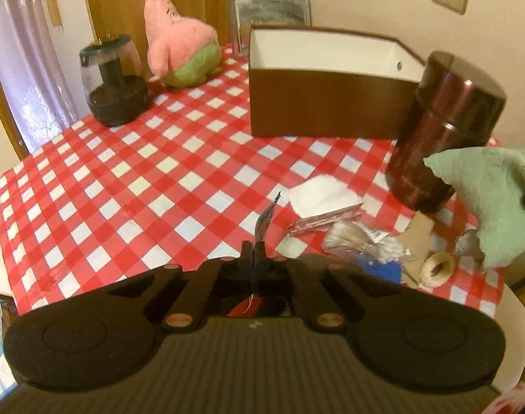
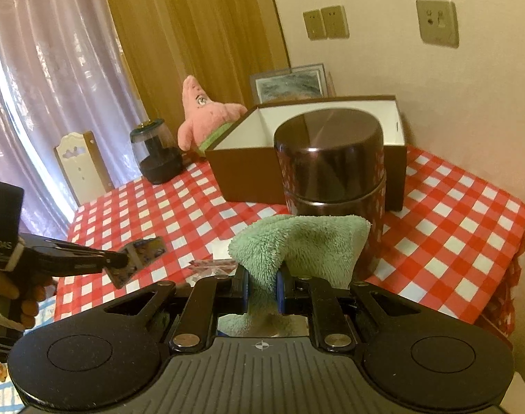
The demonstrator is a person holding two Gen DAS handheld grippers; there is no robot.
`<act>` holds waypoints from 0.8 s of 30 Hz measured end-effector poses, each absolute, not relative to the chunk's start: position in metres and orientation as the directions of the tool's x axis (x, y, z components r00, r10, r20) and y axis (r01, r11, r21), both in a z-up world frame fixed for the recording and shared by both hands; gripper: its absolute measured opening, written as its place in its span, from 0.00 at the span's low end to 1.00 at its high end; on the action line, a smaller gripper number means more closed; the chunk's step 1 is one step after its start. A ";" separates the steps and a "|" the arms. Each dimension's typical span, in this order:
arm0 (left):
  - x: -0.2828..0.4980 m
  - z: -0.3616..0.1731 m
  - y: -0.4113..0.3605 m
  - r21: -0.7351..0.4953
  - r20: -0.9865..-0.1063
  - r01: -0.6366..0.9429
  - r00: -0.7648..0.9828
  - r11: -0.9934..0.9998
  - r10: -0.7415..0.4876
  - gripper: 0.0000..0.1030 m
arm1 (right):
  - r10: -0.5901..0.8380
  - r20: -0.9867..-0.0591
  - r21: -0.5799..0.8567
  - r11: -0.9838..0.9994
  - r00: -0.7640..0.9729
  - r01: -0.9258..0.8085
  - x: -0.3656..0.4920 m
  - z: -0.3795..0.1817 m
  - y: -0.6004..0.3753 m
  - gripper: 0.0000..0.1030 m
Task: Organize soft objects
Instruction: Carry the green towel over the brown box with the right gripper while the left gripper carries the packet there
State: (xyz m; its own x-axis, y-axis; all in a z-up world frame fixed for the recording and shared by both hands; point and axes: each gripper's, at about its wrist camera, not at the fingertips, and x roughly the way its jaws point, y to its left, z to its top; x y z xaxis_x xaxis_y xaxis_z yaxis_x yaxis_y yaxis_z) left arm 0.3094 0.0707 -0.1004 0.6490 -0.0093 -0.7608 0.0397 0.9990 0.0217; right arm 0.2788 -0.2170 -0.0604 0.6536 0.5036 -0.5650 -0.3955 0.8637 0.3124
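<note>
Left tongs (image 1: 254, 249) were clamped on a thin printed packet (image 1: 265, 219), held just above the checked desk (image 1: 131, 158). Right tongs (image 2: 262, 286) were pinched on a green fleece cloth (image 2: 307, 245), which draped in front of the dark canister (image 2: 329, 165). Open brown box (image 2: 248, 176) sat behind the canister. Pink star plush (image 2: 200, 117) sat upright at the desk's far edge, beside the box and a dark jar (image 2: 155, 155).

Left hand-held gripper (image 2: 122, 261) pinched closed; right hand-held gripper (image 2: 263, 288) clamped, angled down
</note>
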 end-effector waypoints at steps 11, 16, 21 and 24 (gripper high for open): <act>0.296 -0.061 0.044 0.015 -0.696 0.099 0.716 0.995 -0.061 0.00 | 0.462 -0.540 0.277 0.887 0.704 -0.369 0.255 -0.037 -0.248 0.14; 0.302 -0.048 0.032 0.019 -0.670 0.106 0.739 0.994 -0.066 0.00 | 0.433 -0.536 0.253 0.901 0.725 -0.352 0.256 -0.027 -0.271 0.14; 0.313 -0.040 0.022 0.017 -0.653 0.101 0.755 0.995 -0.066 0.00 | 0.409 -0.522 0.228 0.913 0.749 -0.340 0.267 -0.017 -0.296 0.14; 0.325 -0.036 0.015 0.010 -0.645 0.093 0.762 0.996 -0.065 0.00 | 0.409 -0.510 0.224 0.912 0.756 -0.343 0.282 -0.009 -0.311 0.14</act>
